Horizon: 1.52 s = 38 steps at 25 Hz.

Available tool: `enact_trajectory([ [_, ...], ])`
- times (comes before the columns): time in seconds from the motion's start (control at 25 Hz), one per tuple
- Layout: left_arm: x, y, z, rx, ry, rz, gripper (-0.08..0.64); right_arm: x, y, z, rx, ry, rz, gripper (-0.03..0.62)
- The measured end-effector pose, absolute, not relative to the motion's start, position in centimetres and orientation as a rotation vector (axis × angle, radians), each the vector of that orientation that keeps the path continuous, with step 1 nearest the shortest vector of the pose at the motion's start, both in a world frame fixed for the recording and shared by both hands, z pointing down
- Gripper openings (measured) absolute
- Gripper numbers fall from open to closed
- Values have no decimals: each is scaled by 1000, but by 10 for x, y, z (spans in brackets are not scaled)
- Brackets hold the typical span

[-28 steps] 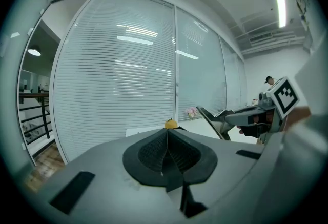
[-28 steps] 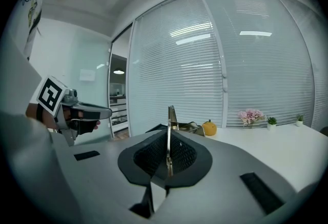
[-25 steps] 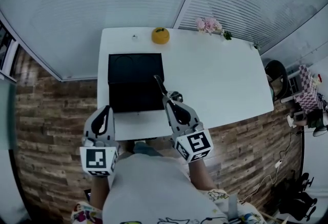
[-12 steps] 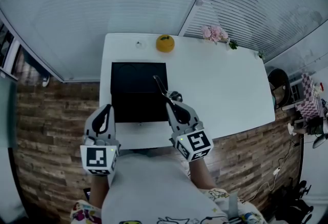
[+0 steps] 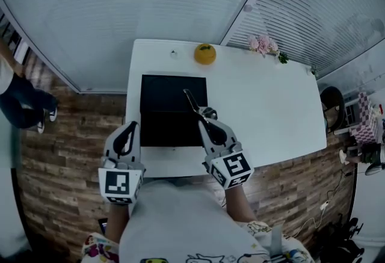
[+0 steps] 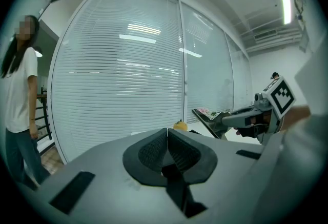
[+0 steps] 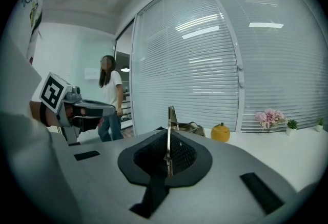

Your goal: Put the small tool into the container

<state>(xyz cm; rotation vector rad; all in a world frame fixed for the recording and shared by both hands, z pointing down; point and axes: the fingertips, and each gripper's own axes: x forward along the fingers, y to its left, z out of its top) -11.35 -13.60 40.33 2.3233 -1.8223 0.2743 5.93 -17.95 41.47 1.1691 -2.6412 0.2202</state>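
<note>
Right gripper (image 5: 206,116): jaws clamped on the small tool (image 5: 191,99), a thin flat metal piece. In the right gripper view it sits edge-on between the pads, with its free end sticking out past the tips toward the far side. In the head view the tool's far end lies over the right edge of the black container (image 5: 159,94), a flat rectangular box on the near left part of the white table (image 5: 264,99). Can't tell how high the tool is above it

Left gripper (image 5: 129,128): jaws together, nothing between them. It hangs off the near left corner of the container, not touching it

Step in hand, my read: carry phase, tool gripped but not yet in the container

Next move calls for:
- shifting the right gripper a bit left so the whole tool is inside the walls
- dropping the tip down
- then parting the jaws

Risk: the tool overhangs the right rim, so a release here could land it on the table. Orange fruit (image 5: 205,53) and pink flowers (image 5: 263,44) at the far edge are well apart, no interference
</note>
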Motion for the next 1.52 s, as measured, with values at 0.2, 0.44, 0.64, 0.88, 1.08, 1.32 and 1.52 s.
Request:
enact_trajectory([
  [0.2,-117,-136,408,2333,-1801,280,6,50,-177,420,1125,-2630,229,2],
  [0.44,-117,-142,412,2335,-1770,283,6,44,-178,428,1083,-2612,257,2],
  [0.64,-115,-144,418,2331,-1746,278,6,39,-176,435,1034,-2599,272,2],
  [0.88,-114,-142,424,2317,-1730,284,6,31,-174,443,956,-2591,282,2],
  [1.08,-112,-141,429,2317,-1715,297,6,25,-173,453,885,-2575,313,2],
  [1.32,-106,-141,439,2305,-1691,317,6,22,-175,466,776,-2558,363,2],
  [1.52,-102,-141,446,2307,-1665,338,6,14,-172,479,647,-2531,392,2],
])
